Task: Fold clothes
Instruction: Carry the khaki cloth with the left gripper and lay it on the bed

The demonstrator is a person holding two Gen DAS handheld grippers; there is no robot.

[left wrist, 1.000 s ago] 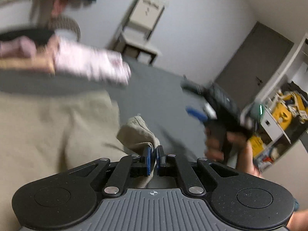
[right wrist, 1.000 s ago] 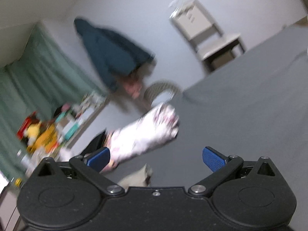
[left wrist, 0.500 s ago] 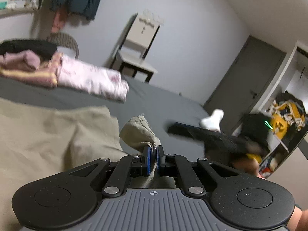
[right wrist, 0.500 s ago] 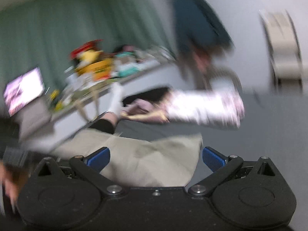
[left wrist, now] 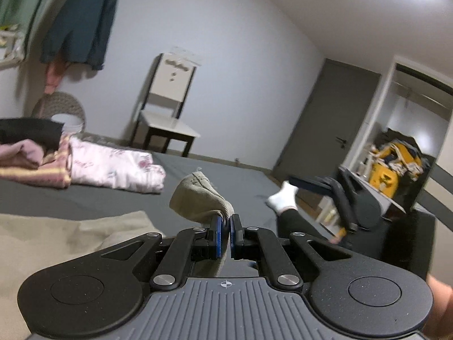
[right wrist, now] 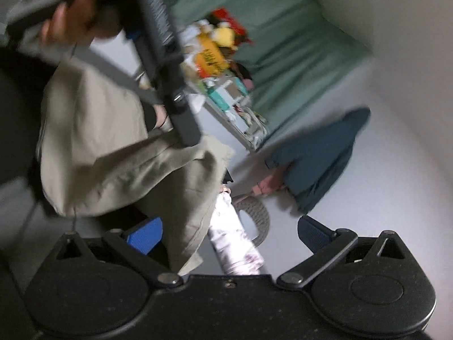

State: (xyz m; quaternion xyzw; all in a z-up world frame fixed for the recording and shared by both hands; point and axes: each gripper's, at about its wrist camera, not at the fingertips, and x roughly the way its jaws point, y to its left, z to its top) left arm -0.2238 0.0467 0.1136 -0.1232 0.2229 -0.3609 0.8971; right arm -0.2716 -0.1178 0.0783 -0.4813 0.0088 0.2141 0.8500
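Right now we are pinching a bunched corner of the beige garment (left wrist: 198, 195) in our left gripper (left wrist: 223, 238), its blue pads closed down on the cloth with only a sliver between them. That corner is standing up off the grey bed (left wrist: 220, 181), while the remaining cloth is lying spread at the lower left of the left wrist view. We are holding our right gripper (right wrist: 229, 233) with its fingers wide apart and nothing between the pads; in its blurred, tilted view the beige cloth is hanging just ahead of the left pad. Behind the garment, a folded pink-and-white piece (left wrist: 113, 170) is lying on the bed beside a stack of other folded clothes (left wrist: 34, 158). A white chair (left wrist: 170, 104) is standing against the wall.
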